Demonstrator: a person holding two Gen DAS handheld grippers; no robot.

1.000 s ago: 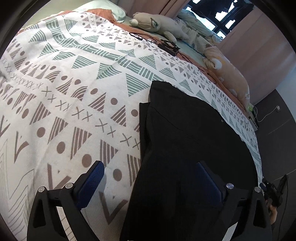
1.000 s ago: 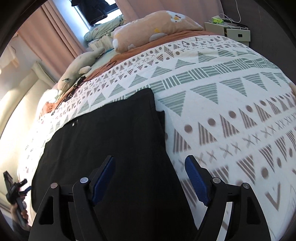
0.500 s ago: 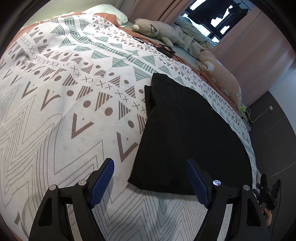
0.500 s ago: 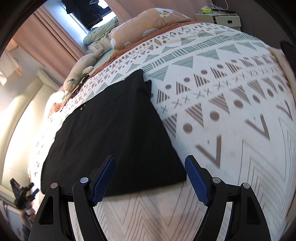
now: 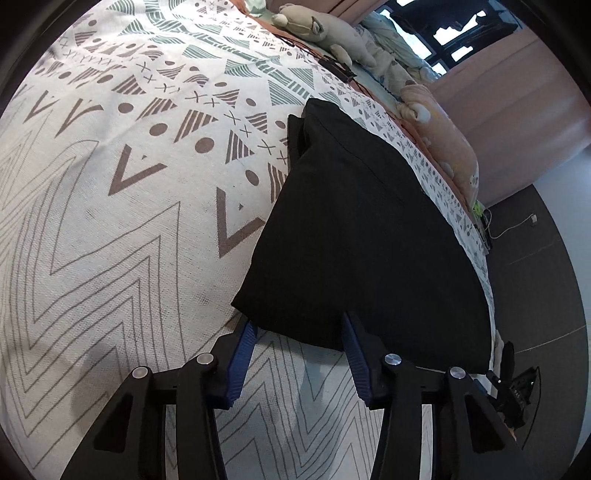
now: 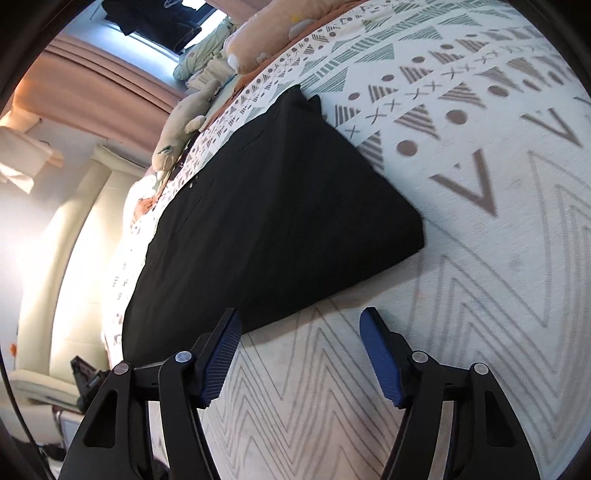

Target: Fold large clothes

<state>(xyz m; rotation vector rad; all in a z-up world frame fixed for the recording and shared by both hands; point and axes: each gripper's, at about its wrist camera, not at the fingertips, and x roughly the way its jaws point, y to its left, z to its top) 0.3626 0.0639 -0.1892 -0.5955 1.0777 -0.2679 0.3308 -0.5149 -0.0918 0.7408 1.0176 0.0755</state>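
Left gripper (image 5: 297, 326) jaws just narrowing astride the black garment's (image 5: 362, 229) near hem at lower centre, right gripper (image 6: 300, 326) apart beside it, risking pinching the patterned bedspread (image 5: 110, 229) too.

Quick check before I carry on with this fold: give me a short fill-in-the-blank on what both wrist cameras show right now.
1. The folded garment lying on the patterned bedspread is ____ in colour.
2. The pads of the left gripper are ____ in colour.
3. Between the tips of the right gripper lies mostly bare ____, with the garment's near edge just ahead.
4. The plush toys lie at the bed's ____ side.

Missing words: black; blue; bedspread; far
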